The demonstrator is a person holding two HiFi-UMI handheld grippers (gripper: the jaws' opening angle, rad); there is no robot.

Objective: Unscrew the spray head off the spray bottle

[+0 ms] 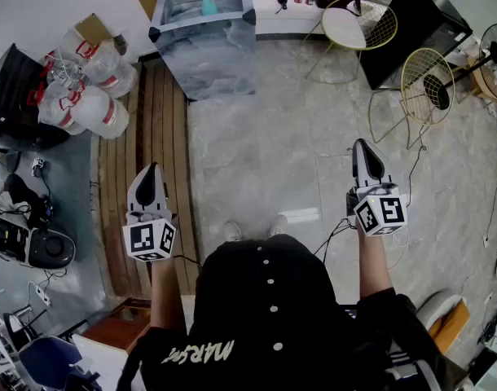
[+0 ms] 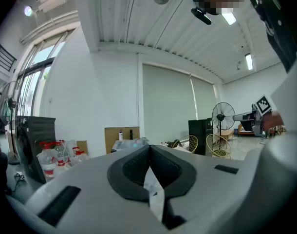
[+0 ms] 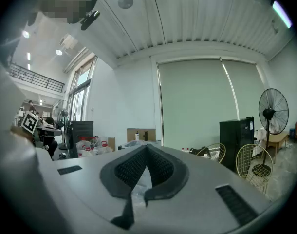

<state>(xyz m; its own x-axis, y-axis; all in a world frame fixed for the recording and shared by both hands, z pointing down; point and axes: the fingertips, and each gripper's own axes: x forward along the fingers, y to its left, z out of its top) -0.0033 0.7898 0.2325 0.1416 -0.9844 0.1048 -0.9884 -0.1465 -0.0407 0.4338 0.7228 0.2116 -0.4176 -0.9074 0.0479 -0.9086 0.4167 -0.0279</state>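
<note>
In the head view a person is standing on a pale marbled tile floor [image 1: 273, 153], holding the left gripper [image 1: 151, 177] and the right gripper [image 1: 366, 155] out level, well apart. A strip of wooden boards [image 1: 147, 120] is running along the tiles' left side. Ahead, a grey glossy table [image 1: 224, 63] is carrying the teal spray bottle [image 1: 208, 5] near the middle of its far edge, well away from both grippers. Large water jugs [image 1: 98, 88] are lying left of the table, and gold wire chairs [image 1: 428, 84] are standing to its right.

In the left gripper view the jaws are meeting at the tips, with nothing between them. Beyond them a white wall [image 2: 90, 101], a pale green blind [image 2: 165, 106], a black cabinet [image 2: 199, 135] and a standing fan [image 2: 223, 116] are showing under a ribbed ceiling [image 2: 153, 23].

In the right gripper view the jaws are likewise closed and empty, facing the same blind and fan.
</note>
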